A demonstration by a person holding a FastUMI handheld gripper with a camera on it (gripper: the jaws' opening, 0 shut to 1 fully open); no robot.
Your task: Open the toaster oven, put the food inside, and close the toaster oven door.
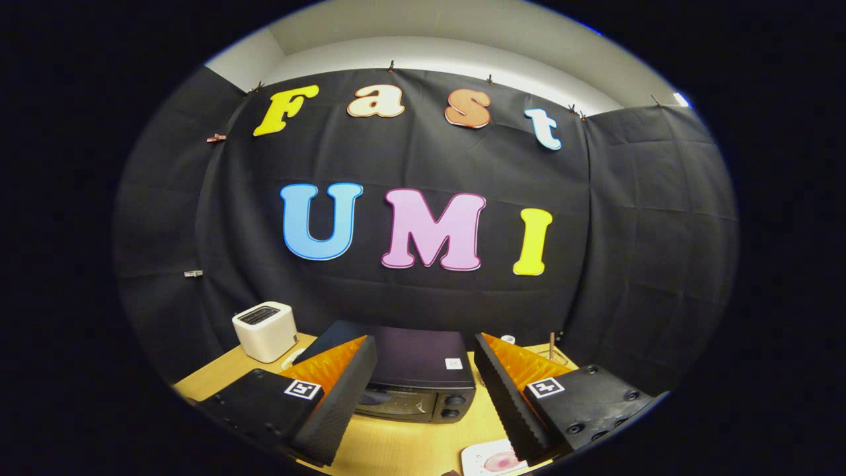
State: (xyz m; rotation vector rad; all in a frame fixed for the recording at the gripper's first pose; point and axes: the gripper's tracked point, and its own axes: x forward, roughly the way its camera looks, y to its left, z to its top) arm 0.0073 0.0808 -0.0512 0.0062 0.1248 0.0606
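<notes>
- The toaster oven [415,380] is partly hidden: the gripper [423,390] stands with its fingers spread apart, and each finger covers one end of the oven's front. Between them only a strip of the door and two knobs show; whether the door is fully closed is hard to tell.
- The plate [486,459] at the table's [396,449] near edge is cut off below and partly covered by the right finger; the pink food [500,462] on it is blurred, its kind unclear.
- The white toaster [265,330] near the table's far left corner hides what lies behind it.
- A thin stick [552,345] and a small white thing [507,339] behind the right finger are too small to identify.
</notes>
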